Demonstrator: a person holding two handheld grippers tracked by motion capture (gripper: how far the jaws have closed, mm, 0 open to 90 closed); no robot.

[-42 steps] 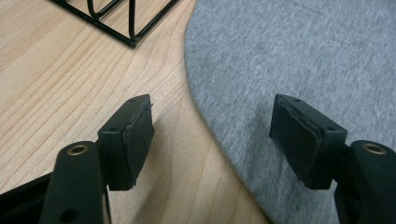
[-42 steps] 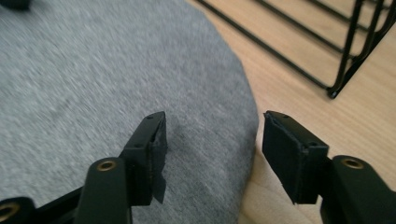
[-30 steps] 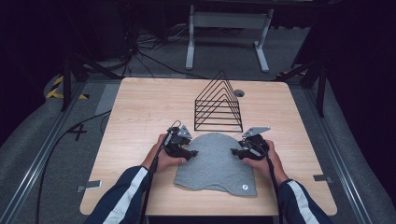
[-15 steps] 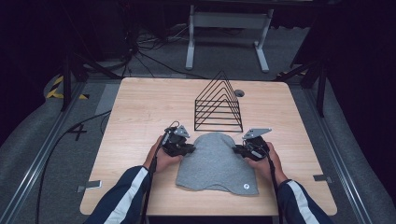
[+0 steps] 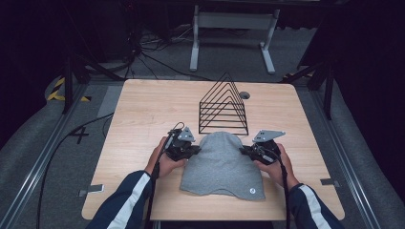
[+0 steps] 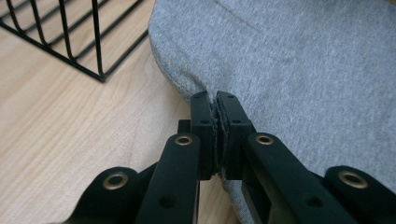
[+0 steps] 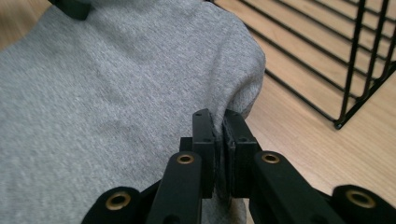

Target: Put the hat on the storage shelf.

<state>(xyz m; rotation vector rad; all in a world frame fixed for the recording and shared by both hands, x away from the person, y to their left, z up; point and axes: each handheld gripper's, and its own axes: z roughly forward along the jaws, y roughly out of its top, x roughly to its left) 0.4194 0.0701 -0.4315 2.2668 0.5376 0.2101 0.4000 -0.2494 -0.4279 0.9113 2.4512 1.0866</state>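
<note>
1. A grey knit beanie (image 5: 222, 164) lies flat on the wooden table (image 5: 143, 109), its rounded crown toward the black wire rack (image 5: 223, 106) and its open hem toward the person's side of the table.
2. The wire rack, a row of triangular black frames on a rectangular base, stands just beyond the beanie's crown; in the high view the crown comes close to the rack's near base rail, and whether they touch cannot be told.
3. The left gripper (image 5: 193, 151) sits at the beanie's left edge, on the near-left side of the rack. Its jaws have just been closing and now pinch the fabric edge: in the left gripper view (image 6: 215, 105) the two black jaws stand almost together with a thin fold of grey knit squeezed between them.
4. The right gripper (image 5: 247, 151) sits at the beanie's right edge, on the near-right side of the rack. Its jaws have also just been closing, and in the right gripper view (image 7: 218, 122) they clamp a fold of the beanie's rim, with a narrow strip of cloth showing in the slit between them.
5. A small round pale badge (image 5: 251, 191) sits near the hem at the beanie's near right corner, well apart from the rack.
6. A small round grey grommet (image 5: 244, 95) is set into the table just right of the rack's far end.
</note>
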